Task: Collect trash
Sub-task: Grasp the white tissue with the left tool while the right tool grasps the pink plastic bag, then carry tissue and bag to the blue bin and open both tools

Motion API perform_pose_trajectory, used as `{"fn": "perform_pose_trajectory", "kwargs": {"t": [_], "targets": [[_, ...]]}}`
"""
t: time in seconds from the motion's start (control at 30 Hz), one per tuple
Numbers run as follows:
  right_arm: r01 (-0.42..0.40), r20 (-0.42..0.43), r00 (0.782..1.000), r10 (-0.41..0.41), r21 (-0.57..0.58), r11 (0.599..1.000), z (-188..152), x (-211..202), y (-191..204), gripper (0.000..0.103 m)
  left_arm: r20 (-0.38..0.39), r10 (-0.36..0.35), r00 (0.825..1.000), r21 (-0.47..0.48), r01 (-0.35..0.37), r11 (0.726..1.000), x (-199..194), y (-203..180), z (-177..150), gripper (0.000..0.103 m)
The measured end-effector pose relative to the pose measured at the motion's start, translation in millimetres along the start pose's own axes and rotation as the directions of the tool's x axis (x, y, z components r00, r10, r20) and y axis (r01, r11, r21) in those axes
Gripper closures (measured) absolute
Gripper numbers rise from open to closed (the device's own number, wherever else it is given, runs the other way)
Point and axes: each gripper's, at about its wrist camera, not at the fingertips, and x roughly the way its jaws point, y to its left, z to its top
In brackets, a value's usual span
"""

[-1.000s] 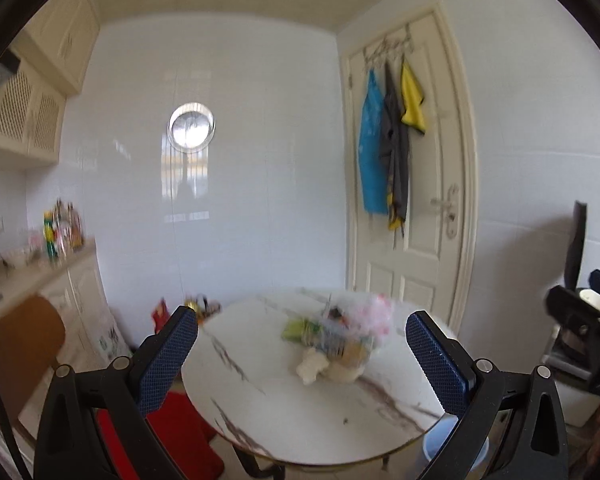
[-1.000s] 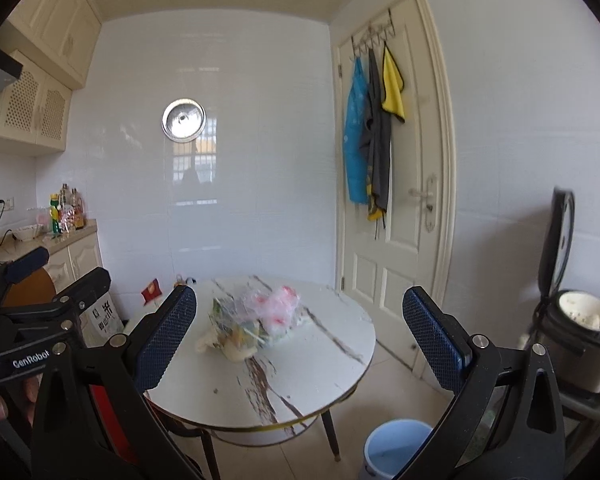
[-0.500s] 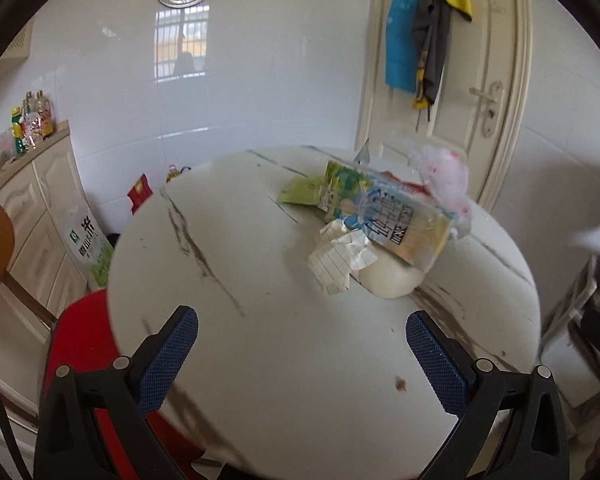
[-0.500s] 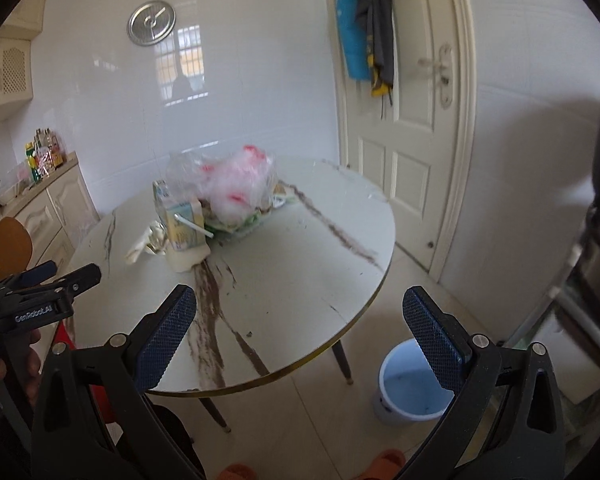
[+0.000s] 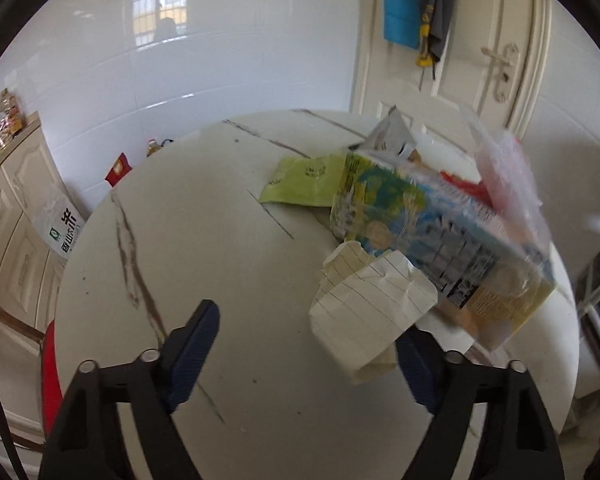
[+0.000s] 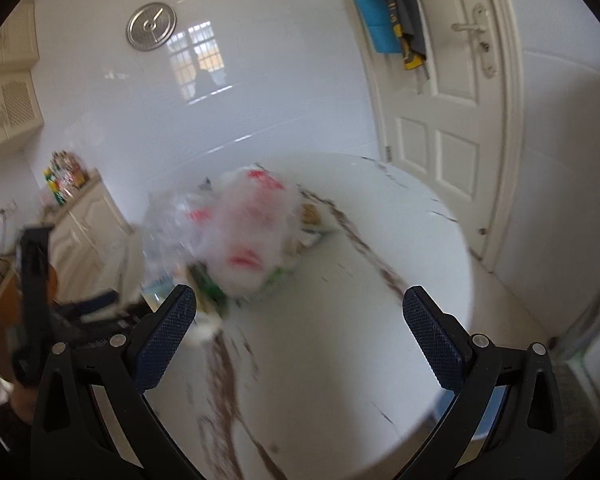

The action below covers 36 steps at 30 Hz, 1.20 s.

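- Our left tongs (image 5: 306, 344) stand wide apart over the near part of the round marble tabletop (image 5: 204, 240), holding nothing.
- Just ahead of them, toward the right finger, lies a crumpled sheet of lined paper (image 5: 370, 312); its lower edge overlaps that finger in the left wrist view, though we cannot tell whether they touch.
- Behind the paper and touching it rests a tilted drink carton (image 5: 432, 236), with a green wrapper (image 5: 304, 180) flat on the tabletop to its left and a clear plastic bag (image 5: 508, 184) along its right side.
- Our right tongs (image 6: 300, 332) are also spread wide and grip nothing.
- From the right wrist view the trash pile is blurred: the plastic bag with red print (image 6: 244, 232) sits ahead and left of centre, nearer the left finger than the right.
- The left tongs' black frame (image 6: 32, 280) shows at the left edge of that view, beside the pile.
- Farther back stand the white tiled wall (image 6: 260, 92) and a cream door (image 6: 452, 100) with clothes hanging on it.
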Motion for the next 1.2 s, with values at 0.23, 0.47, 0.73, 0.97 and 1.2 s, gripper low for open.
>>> {"fn": "perform_pose_trajectory", "kwargs": {"t": [0.23,0.47,0.73,0.97,1.2], "targets": [[-0.095,-0.036,0.994,0.100,0.127,0.987,32.6,57.4,10.3,0.000,-0.027,-0.025,0.999,0.078,0.027,0.997,27.3,6.2,28.7,0.088],[-0.123,-0.107,0.982,0.154,0.250,0.960,42.8,111.3,-9.8,0.001,0.029,-0.053,0.998,0.043,0.052,0.998,13.5,34.8,36.9,0.090],[-0.200,-0.063,0.975,0.213,0.172,0.965,38.7,92.0,0.6,0.052,0.084,-0.102,0.991,0.008,0.101,0.995,-17.5,39.9,26.7,0.090],[-0.211,0.044,0.977,0.207,0.137,0.968,36.1,29.8,-13.1,0.055,0.168,-0.133,0.977,0.060,0.124,0.990,-69.3,-0.2,4.3,0.090],[-0.172,0.148,0.978,0.146,0.180,0.968,21.6,-43.1,-62.6,0.055,0.198,-0.240,0.950,0.179,0.206,0.962,-105.8,-57.0,-14.6,0.090]]}}
